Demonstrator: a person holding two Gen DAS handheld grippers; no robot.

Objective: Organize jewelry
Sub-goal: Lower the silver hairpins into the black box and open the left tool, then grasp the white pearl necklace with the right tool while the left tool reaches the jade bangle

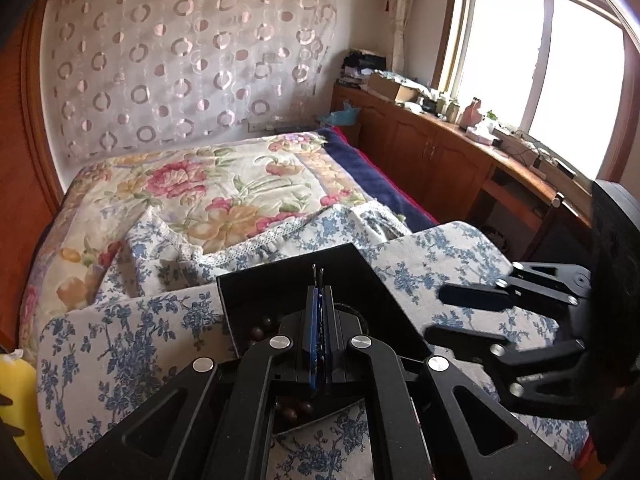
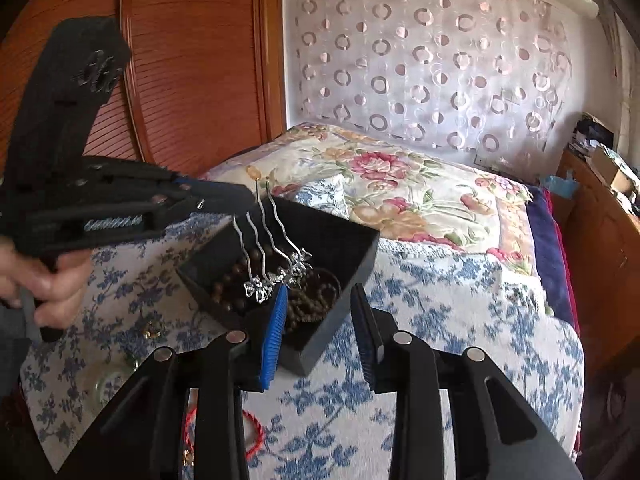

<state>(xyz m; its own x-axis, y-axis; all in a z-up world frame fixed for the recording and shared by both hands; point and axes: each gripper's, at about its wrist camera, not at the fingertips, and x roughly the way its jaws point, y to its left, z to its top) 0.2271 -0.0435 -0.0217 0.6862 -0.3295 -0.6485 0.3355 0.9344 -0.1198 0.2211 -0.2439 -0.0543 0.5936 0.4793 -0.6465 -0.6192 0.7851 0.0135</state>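
Pinching a silver hair comb, left claw overhangs black box; right claw wide.

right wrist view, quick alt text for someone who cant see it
Two silver hairpins hang over an open black box of brown beads, held by the left gripper. The right gripper is open just below.

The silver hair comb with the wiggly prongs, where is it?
In the right wrist view, the silver hair comb sits in the black box, on the brown beads, just ahead of the right gripper.
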